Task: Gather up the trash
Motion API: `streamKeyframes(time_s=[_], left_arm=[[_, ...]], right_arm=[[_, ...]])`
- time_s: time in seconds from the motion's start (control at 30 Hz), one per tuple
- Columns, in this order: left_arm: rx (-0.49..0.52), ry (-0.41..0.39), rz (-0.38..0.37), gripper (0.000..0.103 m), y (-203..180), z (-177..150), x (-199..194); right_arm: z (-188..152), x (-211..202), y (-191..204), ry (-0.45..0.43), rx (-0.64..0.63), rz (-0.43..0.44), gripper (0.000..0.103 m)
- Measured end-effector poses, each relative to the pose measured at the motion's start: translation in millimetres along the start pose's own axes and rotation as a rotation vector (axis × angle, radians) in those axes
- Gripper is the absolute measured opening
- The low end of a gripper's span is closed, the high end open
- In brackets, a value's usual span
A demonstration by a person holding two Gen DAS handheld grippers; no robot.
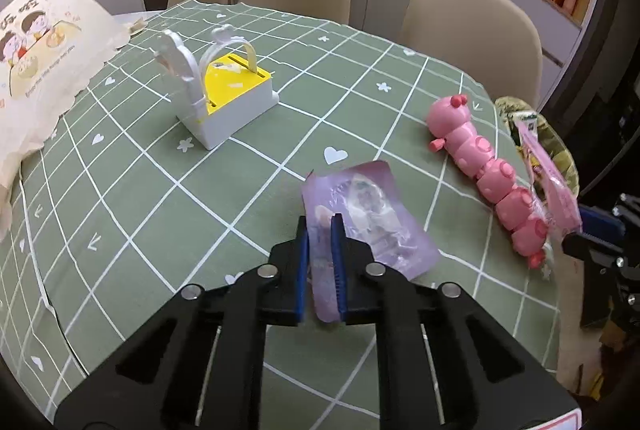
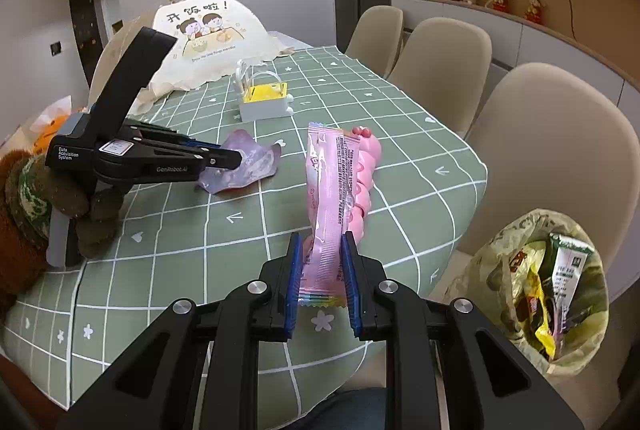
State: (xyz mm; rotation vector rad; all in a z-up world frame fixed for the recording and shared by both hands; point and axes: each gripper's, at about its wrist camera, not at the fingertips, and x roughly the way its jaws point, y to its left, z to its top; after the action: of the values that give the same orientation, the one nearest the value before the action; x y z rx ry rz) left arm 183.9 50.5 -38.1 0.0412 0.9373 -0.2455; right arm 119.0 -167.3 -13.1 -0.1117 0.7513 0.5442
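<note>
My left gripper (image 1: 320,226) is shut on a flat purple wrapper (image 1: 368,213) and holds its near edge just above the green checked tablecloth; the right wrist view shows the same grip (image 2: 236,159) on the purple wrapper (image 2: 252,165). My right gripper (image 2: 320,250) is shut on a long pink snack wrapper (image 2: 326,197) and holds it upright above the table's near edge. The pink wrapper also shows at the right of the left wrist view (image 1: 552,185). A trash bag (image 2: 500,254) with several wrappers inside stands on the floor to the right of the table.
A pink caterpillar toy (image 1: 480,165) lies on the tablecloth (image 1: 160,209) right behind the pink wrapper. A white and yellow toy basket (image 1: 228,97) stands mid-table. A cream food cover (image 1: 36,61) sits at the far left. Beige chairs (image 2: 552,157) line the far side.
</note>
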Motion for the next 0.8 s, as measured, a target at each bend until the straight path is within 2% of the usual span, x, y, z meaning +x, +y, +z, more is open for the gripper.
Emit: streamKeyframes(time_s=[0.4,0.53,0.63,0.67,0.7,0.73,0.77,0.8], left_arm=[[-0.047,-0.112,-0.008,0.004,2,-2,-46],[-0.021,-0.156,0.003,0.004,-5,2,-59],[-0.037,-0.168,-0.020,0.004,-3,5,-61],[-0.056,-0.167,-0.055,0.011,2,5,-59],[-0.063,-0.161,-0.087,0.029,5,4,-57],[-0.071,-0.156,-0.125,0.038,8,2,-54],[-0.079,-0.158,-0.151,0.045,10,0,-50],[-0.079,-0.156,-0.150,0.045,12,-2,-47]], right_arm=[[1,-11,-2,-0.027,0.000,0.007,0.020],[5,-19,-2,-0.051,-0.004,0.000,0.020],[4,-24,-3,-0.064,-0.001,-0.001,0.020],[3,-25,-4,-0.065,-0.001,-0.002,0.020],[1,-26,-4,-0.063,0.001,-0.003,0.020],[-1,-25,-5,-0.060,0.002,-0.003,0.020],[-4,-24,-7,-0.054,0.005,-0.001,0.020],[-6,-23,-8,-0.047,0.008,0.000,0.020]])
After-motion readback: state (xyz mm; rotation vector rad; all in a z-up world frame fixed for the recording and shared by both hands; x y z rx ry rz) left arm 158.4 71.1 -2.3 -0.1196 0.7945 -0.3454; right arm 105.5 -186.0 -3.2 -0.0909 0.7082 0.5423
